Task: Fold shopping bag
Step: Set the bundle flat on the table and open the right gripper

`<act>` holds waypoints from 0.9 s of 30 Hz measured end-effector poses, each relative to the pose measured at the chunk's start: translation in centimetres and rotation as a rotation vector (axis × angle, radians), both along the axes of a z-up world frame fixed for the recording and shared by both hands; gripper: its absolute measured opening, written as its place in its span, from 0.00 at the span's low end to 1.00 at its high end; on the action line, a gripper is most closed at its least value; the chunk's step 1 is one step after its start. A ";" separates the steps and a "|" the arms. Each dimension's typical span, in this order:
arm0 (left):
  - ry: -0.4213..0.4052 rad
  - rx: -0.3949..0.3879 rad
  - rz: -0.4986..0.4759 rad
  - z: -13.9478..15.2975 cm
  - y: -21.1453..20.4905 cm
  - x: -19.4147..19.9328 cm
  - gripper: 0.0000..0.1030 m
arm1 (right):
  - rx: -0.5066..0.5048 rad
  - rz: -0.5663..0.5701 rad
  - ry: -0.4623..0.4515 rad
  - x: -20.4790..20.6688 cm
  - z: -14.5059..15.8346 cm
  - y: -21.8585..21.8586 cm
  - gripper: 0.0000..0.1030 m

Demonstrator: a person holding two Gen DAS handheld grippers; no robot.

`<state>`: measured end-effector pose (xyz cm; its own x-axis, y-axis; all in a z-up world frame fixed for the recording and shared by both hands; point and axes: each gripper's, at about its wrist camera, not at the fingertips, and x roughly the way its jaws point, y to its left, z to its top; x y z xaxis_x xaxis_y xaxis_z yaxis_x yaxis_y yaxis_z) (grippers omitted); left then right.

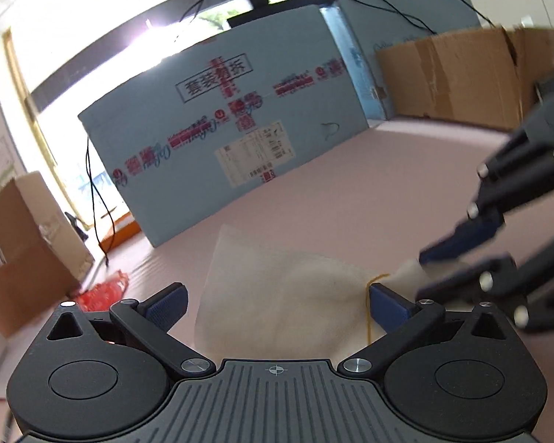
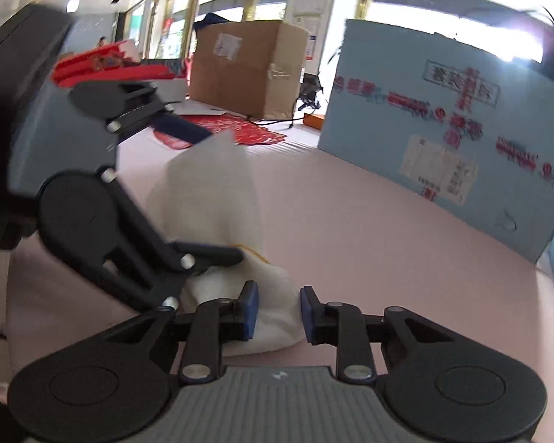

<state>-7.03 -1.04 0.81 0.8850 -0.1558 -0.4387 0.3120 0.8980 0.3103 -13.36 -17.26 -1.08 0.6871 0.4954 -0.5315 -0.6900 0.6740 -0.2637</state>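
My left gripper (image 1: 277, 304) stands wide open around the white bag (image 1: 277, 295), crumpled on the pink table (image 1: 351, 184) — gripping nothing. My right gripper (image 2: 279, 312) is partly open, bag cloth between its pads, not pinched. Mid-fold, I judge — next I must close on an edge.
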 end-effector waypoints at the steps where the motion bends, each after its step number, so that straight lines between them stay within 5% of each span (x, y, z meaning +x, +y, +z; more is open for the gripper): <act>1: 0.000 -0.065 0.045 0.4 0.8 0.8 1.00 | -0.028 0.015 -0.029 -0.6 -0.2 0.3 0.20; 4: 0.009 -0.137 0.164 0.6 3.0 2.9 0.98 | -0.091 0.043 -0.095 -1.8 -0.7 1.0 0.20; 8: -0.042 -0.175 0.066 1.8 4.0 0.4 0.98 | -0.081 0.043 -0.083 -1.6 -0.6 1.0 0.20; 13: 0.045 0.099 -0.195 1.6 -0.3 -3.5 0.98 | -0.075 0.043 -0.075 -1.7 -0.4 1.0 0.20; 15: 0.050 0.235 -0.168 0.3 -2.0 -3.3 0.98 | -0.076 0.043 -0.077 -1.8 -0.4 1.0 0.20; 17: 0.013 0.283 -0.088 -0.5 -2.8 -2.1 0.99 | -0.093 0.044 -0.095 -2.0 -0.6 1.2 0.20; 21: -0.033 0.179 0.042 -0.2 -1.6 0.6 0.99 | -0.110 0.046 -0.114 -2.2 -0.9 1.5 0.20; 24: 0.046 0.008 0.118 0.0 1.6 2.4 1.00 | -0.120 0.050 -0.128 -2.4 -1.0 1.6 0.20; 27: 0.071 -0.020 0.138 -0.5 3.4 2.5 1.00 | -0.112 0.050 -0.122 -2.3 -1.0 1.6 0.20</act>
<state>-4.57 2.39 0.30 0.8652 -0.0444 -0.4994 0.2061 0.9395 0.2735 -15.68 -15.69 -2.06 0.7259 0.4730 -0.4994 -0.6802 0.6012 -0.4193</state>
